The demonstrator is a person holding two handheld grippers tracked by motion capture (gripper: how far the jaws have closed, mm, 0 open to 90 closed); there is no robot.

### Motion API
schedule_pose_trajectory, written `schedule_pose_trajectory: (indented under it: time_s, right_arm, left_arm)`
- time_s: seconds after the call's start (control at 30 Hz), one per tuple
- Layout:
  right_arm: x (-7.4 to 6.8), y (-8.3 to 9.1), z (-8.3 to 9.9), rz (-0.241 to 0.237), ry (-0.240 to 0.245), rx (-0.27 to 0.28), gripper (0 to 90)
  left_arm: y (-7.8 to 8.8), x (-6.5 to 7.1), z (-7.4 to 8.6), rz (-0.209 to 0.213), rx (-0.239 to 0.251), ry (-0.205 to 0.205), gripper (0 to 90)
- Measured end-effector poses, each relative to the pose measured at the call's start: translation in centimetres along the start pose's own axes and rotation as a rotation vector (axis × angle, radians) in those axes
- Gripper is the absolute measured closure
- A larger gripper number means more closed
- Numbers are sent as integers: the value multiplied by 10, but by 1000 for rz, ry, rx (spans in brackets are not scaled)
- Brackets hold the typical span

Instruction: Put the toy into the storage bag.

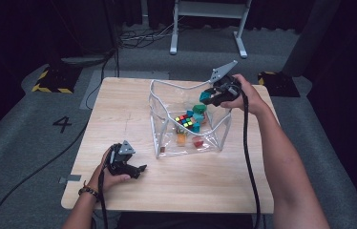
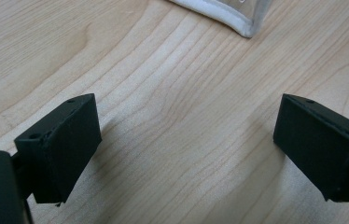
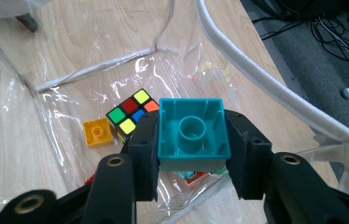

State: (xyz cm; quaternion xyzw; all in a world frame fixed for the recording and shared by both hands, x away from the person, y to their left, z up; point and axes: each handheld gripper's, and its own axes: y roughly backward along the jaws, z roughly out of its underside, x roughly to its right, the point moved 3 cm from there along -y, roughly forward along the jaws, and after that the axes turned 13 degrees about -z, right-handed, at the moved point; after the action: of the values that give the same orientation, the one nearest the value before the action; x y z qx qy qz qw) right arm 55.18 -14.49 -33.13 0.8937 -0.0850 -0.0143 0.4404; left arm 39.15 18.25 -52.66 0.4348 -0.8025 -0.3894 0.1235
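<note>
The right gripper (image 1: 211, 97) hangs over the far right corner of the clear bag (image 1: 156, 125), which stands open near the middle of the table (image 1: 119, 100). Its jaws are partly closed and press on both sides of a teal block (image 3: 192, 133), holding it clear above the bag's inside with the hollow underside facing the right gripper view. Below it, on the bag's floor, lie a puzzle cube (image 3: 130, 114) and, just beside the cube, an orange block (image 3: 98, 132). In the high view more teal and green pieces (image 1: 196, 114) sit by the cube toward the bag's far right side, and a red piece (image 1: 197, 141) lies near the bag's near edge; their exact shapes are too small to tell.

The left gripper (image 1: 141, 170) rests low over the table near its near left corner, well apart from the bag. Its jaws stand wide apart with bare wood between them, and the bag's white-trimmed corner (image 2: 242, 25) shows beyond them.
</note>
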Motion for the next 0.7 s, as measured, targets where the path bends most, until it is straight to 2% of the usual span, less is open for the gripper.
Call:
schedule_pose_trajectory:
  time_s: [0.17, 0.37, 0.43, 0.7]
  right_arm:
    - [0, -8, -6, -12, 6, -25, 594]
    - [-3, -18, -13, -21, 16, -106, 594]
    - [-3, -20, -14, -25, 23, -109, 594]
    - [2, -26, -9, -17, 14, -187, 593]
  left_arm:
    - [0, 0, 0, 0, 0, 0, 76]
    - [0, 0, 0, 0, 0, 0, 76]
    - [0, 0, 0, 0, 0, 0, 76]
    - [0, 0, 0, 0, 0, 0, 76]
